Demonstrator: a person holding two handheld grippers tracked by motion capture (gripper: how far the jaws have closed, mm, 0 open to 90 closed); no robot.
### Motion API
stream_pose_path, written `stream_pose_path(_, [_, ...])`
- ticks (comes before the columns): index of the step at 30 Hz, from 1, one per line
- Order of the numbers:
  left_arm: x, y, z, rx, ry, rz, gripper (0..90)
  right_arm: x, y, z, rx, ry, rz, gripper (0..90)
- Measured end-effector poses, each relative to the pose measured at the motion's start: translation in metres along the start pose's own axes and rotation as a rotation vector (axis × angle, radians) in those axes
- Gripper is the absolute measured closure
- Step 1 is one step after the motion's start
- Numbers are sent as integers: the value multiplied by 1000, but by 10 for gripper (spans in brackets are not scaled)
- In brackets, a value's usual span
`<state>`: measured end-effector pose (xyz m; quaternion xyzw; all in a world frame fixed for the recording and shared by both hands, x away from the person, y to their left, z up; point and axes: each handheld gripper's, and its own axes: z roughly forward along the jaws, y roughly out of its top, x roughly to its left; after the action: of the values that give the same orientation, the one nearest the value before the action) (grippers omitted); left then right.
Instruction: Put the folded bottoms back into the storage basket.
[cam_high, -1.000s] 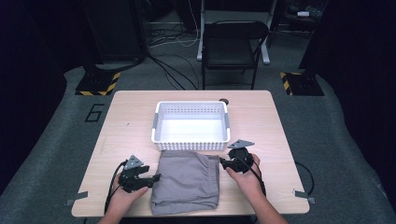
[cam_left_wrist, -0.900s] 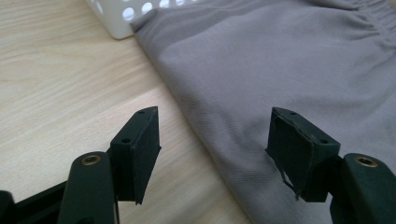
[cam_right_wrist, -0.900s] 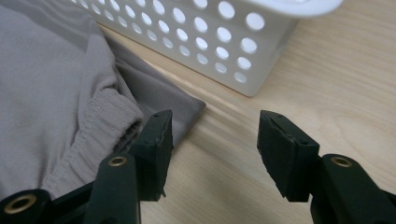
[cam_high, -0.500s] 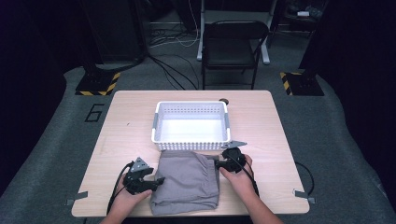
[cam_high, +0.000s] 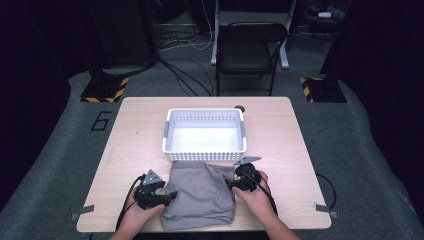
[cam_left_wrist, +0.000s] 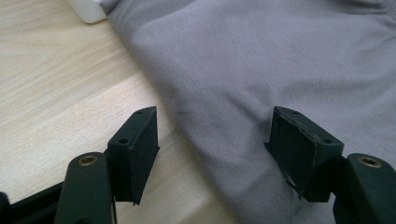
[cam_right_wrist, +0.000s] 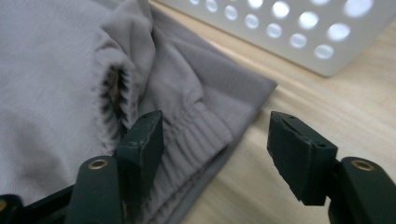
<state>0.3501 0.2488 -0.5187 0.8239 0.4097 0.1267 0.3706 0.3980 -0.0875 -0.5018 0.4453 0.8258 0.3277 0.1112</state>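
- The left tongs (cam_high: 167, 196) stand spread wide at the left edge of the folded grey garment (cam_high: 200, 192); that edge lies between the jaws, the pads apart from it.
- The right tongs (cam_high: 231, 184) have just been opening; they gape over the garment's ribbed waistband (cam_right_wrist: 196, 135), gripping nothing.
- The garment lies on the table (cam_high: 140, 130), just before the white basket (cam_high: 204, 152).
- A "6" (cam_high: 101, 121) marks the floor.
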Motion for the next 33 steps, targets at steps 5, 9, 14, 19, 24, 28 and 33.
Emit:
stream_pose_path(5, [-4,0,3,9,13,8,328,3,-2,0,25,7,12,322])
stream_pose_path(9, [-7,0,4,8,26,34,330,9,-4,-3,34,13,25,309])
stream_pose_path(14, [-9,1,5,8,39,30,333,16,-5,-4,41,-11,9,313])
stream_pose_path(19, [-9,1,5,13,42,26,335,15,-9,-2,46,-37,29,320])
stream_pose_path(24, [-9,1,5,9,43,23,336,11,-12,-1,32,-27,76,337])
stream_pose_path(28, [-9,1,5,10,40,22,335,15,-13,0,24,-30,63,374])
stream_pose_path(33, [-9,1,5,10,40,21,336,25,-14,3,21,-47,24,354])
